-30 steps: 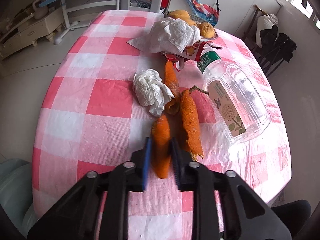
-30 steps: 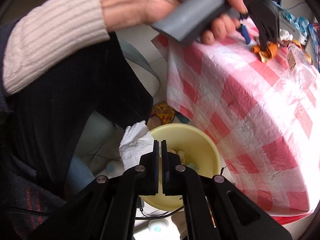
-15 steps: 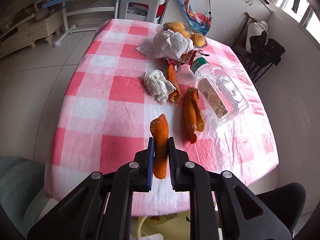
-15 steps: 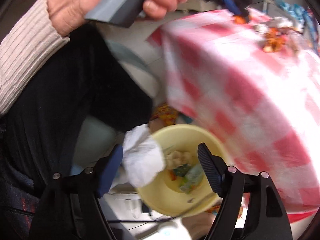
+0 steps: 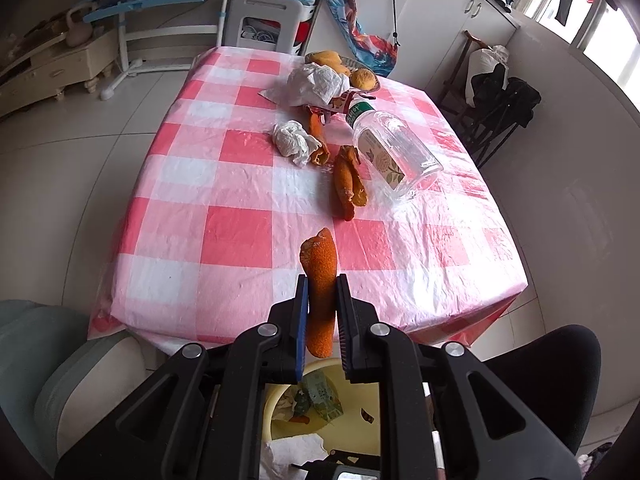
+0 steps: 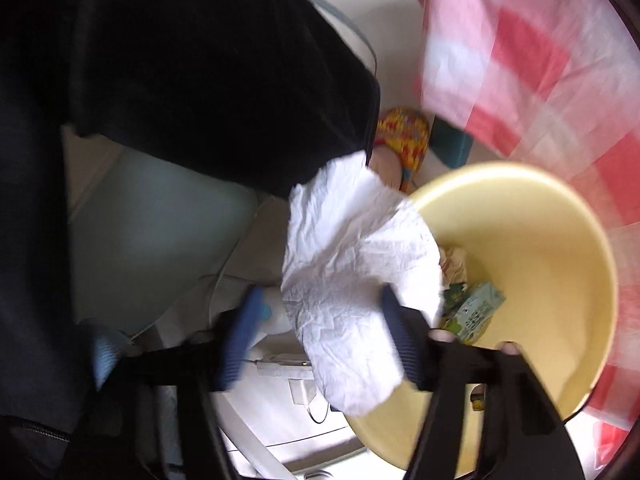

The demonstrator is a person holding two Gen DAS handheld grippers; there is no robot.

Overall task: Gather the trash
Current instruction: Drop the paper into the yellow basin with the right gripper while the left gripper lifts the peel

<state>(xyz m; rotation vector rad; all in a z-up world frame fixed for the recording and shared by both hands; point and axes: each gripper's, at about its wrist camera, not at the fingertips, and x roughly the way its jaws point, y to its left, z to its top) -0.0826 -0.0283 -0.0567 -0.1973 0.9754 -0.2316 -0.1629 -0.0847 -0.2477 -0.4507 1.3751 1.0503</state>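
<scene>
My left gripper (image 5: 322,292) is shut on an orange peel strip (image 5: 320,268) and holds it above the table's near edge, over the yellow basin (image 5: 372,396) on the floor. On the checked table (image 5: 236,236) lie two more orange peels (image 5: 346,184), a crumpled white tissue (image 5: 292,142), a clear plastic bottle (image 5: 394,152) on its side and a white bag (image 5: 320,84). My right gripper (image 6: 320,332) is open just above the yellow basin (image 6: 532,240). A crumpled white paper (image 6: 356,280) lies loose between its fingers, over the basin's left rim.
The basin holds a green carton (image 6: 472,312) and other scraps. A basket of fruit (image 5: 362,76) stands at the table's far side. A black chair (image 5: 544,372) is at the right, a grey-green seat (image 5: 60,360) at the left. The person's dark clothing (image 6: 180,60) and slipper (image 6: 404,136) are beside the basin.
My left gripper closed on the peel, lifted it off the table and drew back toward the near edge. My right gripper opened and released the white paper over the basin.
</scene>
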